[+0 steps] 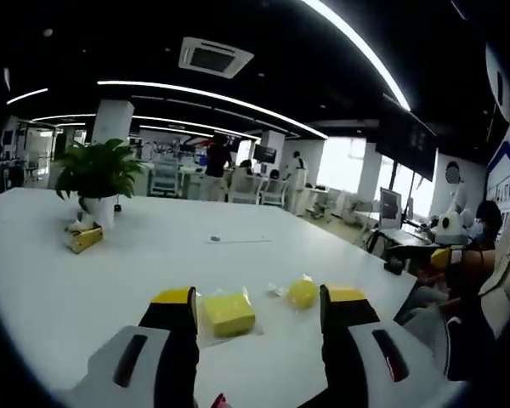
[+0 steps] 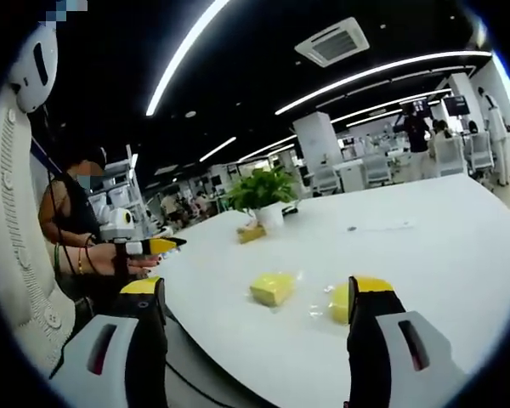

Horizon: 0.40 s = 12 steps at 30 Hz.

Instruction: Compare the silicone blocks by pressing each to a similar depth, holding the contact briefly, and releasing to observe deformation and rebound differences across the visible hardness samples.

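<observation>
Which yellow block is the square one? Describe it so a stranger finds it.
On the big white table, find the potted plant; nearer the edge lie two yellow pieces. The square block is flat-topped with corners, unlike the round piece beside it.

A potted plant (image 1: 98,174) stands on the white table (image 1: 153,255) beside a small yellow box (image 1: 85,239).

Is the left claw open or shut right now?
Open: the left claw stands with jaws wide apart, the square yellow silicone block lying untouched between them.
</observation>
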Motion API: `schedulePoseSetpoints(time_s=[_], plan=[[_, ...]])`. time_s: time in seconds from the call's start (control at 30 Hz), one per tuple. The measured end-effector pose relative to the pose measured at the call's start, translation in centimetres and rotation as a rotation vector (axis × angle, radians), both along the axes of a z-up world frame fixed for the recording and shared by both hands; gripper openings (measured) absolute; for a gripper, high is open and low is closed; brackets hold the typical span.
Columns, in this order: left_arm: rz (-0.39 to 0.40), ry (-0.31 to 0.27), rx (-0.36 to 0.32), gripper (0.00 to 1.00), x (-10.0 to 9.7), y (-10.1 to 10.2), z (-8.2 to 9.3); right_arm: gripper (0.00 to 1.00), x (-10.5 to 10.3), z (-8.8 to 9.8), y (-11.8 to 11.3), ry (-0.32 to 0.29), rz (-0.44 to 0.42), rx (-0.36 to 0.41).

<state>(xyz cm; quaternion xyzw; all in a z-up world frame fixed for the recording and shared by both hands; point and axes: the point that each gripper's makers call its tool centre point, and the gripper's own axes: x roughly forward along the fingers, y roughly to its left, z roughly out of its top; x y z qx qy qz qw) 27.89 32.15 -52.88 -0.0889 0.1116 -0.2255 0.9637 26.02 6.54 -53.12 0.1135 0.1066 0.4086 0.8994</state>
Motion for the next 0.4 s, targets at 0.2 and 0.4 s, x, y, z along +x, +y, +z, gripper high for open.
schedulePoseSetpoints(time_s=[0.2,0.4], plan=[[-0.002,0.006,0.007,0.6,-0.12,-0.07,-0.06,0.82,0.26,0.01,-0.33,0.002,-0.005,-0.01],[-0.008,-0.004,0.014,0.62,0.05,-0.2,0.43,0.81,0.47,-0.21,-0.34,0.012,-0.005,-0.011]])
